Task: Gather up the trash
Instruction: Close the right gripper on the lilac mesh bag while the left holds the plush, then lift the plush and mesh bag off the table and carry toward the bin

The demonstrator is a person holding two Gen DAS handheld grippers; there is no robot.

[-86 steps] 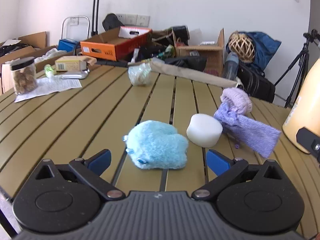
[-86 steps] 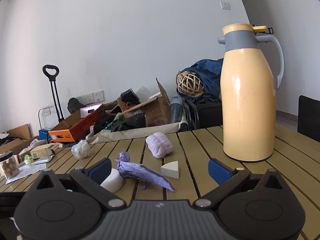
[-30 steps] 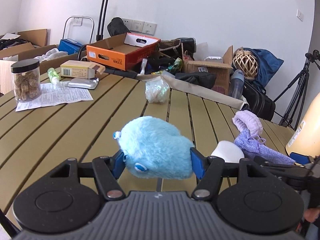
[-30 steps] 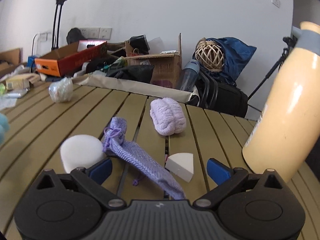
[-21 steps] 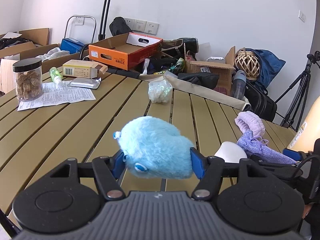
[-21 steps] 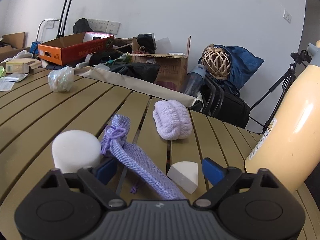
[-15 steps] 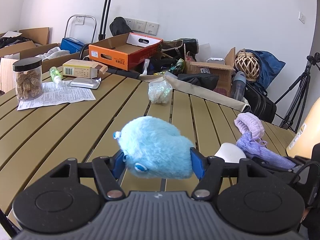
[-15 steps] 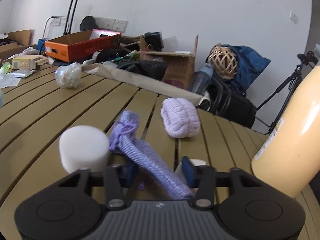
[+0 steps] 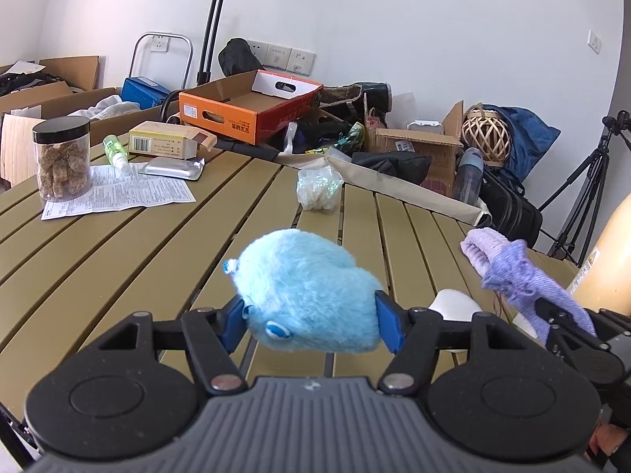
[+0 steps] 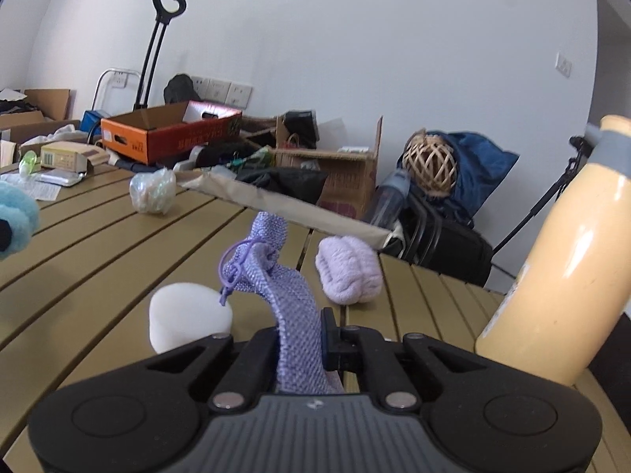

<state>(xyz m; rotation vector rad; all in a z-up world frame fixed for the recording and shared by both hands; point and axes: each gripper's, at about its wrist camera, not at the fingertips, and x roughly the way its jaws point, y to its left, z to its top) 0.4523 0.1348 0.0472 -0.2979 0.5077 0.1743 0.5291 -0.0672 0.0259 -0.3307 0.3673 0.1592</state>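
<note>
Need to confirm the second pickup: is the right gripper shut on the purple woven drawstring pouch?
Shut on it. The right gripper pinches the purple woven drawstring pouch between its blue pads, the tied end sticking up.

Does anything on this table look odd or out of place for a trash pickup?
Yes: both grippers hold soft items, not obvious rubbish. The left gripper clamps a blue plush toy; the right gripper pinches a purple drawstring pouch, lifted askew.
</note>
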